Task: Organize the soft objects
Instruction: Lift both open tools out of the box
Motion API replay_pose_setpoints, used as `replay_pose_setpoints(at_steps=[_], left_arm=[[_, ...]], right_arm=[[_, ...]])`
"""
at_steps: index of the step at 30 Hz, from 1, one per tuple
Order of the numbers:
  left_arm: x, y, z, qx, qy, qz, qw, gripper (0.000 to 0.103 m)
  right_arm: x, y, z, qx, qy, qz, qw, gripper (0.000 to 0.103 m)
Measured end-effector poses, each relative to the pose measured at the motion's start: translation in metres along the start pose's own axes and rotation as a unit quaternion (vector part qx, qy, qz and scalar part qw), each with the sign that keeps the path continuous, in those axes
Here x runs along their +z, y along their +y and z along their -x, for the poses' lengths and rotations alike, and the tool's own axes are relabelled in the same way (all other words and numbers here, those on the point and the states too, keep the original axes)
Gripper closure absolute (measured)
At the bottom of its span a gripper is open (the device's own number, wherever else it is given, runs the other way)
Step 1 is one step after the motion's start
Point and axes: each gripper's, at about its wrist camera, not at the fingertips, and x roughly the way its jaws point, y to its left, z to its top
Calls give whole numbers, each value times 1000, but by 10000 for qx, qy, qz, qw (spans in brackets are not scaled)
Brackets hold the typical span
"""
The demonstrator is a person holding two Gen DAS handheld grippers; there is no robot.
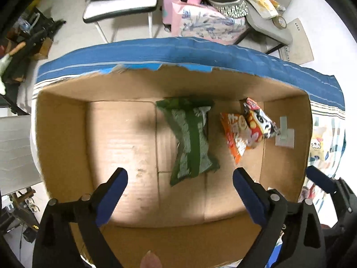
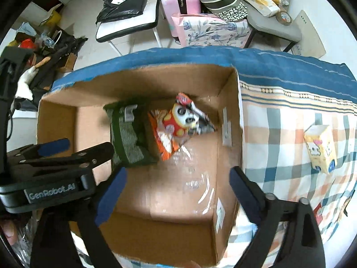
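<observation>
- The left gripper (image 1: 179,192) hangs above the open cardboard box (image 1: 60,134), its blue-padded fingers (image 1: 111,197) spread wide with nothing between them.
- The right gripper (image 2: 177,192) is also spread wide and holds nothing; it hangs over the box's right half.
- Ahead of the left gripper, the green snack packet (image 1: 191,138) lies flat on the box floor, its long axis running from near to far, near end angled slightly left.
- Just to its right, an orange snack packet (image 1: 236,134) lies beside it, with a red panda-print packet (image 1: 258,120) resting partly on top, tilted toward the right wall.
- The box sits on a blue-edged checked cloth (image 2: 290,122).
- A yellow tissue pack (image 2: 321,149) lies on the cloth, well right of the box.
</observation>
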Motion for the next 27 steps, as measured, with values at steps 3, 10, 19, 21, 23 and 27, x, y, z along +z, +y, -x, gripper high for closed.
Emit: replay_pose_setpoints(at_steps=[3, 10, 19, 21, 23, 27], left_arm=[[-20, 4, 12, 74, -211, -3, 9998, 6], [-63, 3, 40, 380, -776, -90, 9962, 6], [-118, 1, 83, 659, -1460, -126, 9870, 6], [-131, 2, 92, 689, -1571, -122, 9851, 6], [-142, 2, 100, 699, -1655, -117, 9837, 6], [-159, -1, 116, 679, -1812, -69, 9811, 6]], right_arm=[[-16, 2, 5, -123, -96, 97, 9998, 0], [-53, 5, 22, -198, -264, 261, 9991, 0], [-105, 17, 73, -482, -871, 455, 9940, 0], [-115, 18, 83, -422, -925, 454, 9938, 0], [-125, 20, 92, -360, -1000, 461, 9933, 0], [-143, 20, 110, -179, -1135, 449, 9924, 0]])
